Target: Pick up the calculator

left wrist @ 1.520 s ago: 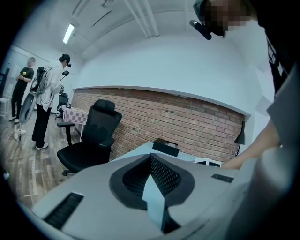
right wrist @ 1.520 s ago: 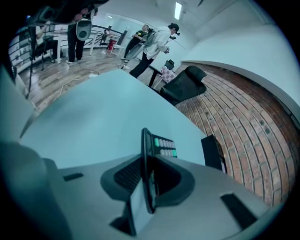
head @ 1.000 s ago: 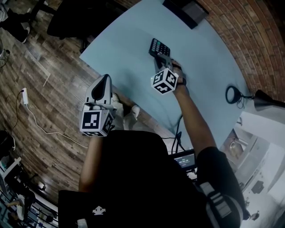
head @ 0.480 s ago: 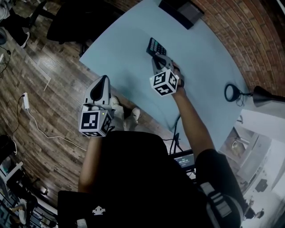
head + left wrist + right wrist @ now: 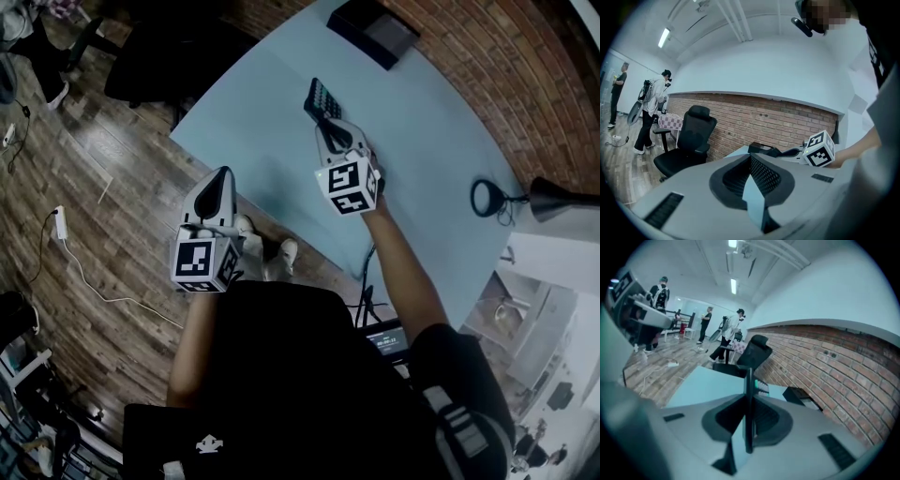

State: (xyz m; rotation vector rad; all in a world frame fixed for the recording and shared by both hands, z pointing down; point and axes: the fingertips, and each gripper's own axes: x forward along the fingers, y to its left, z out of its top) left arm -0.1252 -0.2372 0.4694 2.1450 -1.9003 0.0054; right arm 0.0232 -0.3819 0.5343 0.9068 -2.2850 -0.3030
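Observation:
The calculator (image 5: 322, 97) is a thin dark slab with rows of keys, held above the pale blue table (image 5: 272, 89). My right gripper (image 5: 330, 127) is shut on its near end. In the right gripper view the calculator (image 5: 749, 394) stands edge-on between the jaws, its far end poking out past my right gripper (image 5: 749, 380). My left gripper (image 5: 221, 176) hangs off the table's near edge, over the wooden floor, shut with nothing in it. In the left gripper view my left gripper (image 5: 752, 164) points level towards the brick wall.
A black box (image 5: 373, 30) lies at the table's far end. A black desk lamp (image 5: 553, 197) and its ring base (image 5: 489, 199) stand at the right. A black office chair (image 5: 159, 47) is beyond the table's left edge. People stand far off (image 5: 729, 329).
My right gripper has risen with the calculator and rolled, so the calculator has come up off the table. The left gripper has stayed about where it was.

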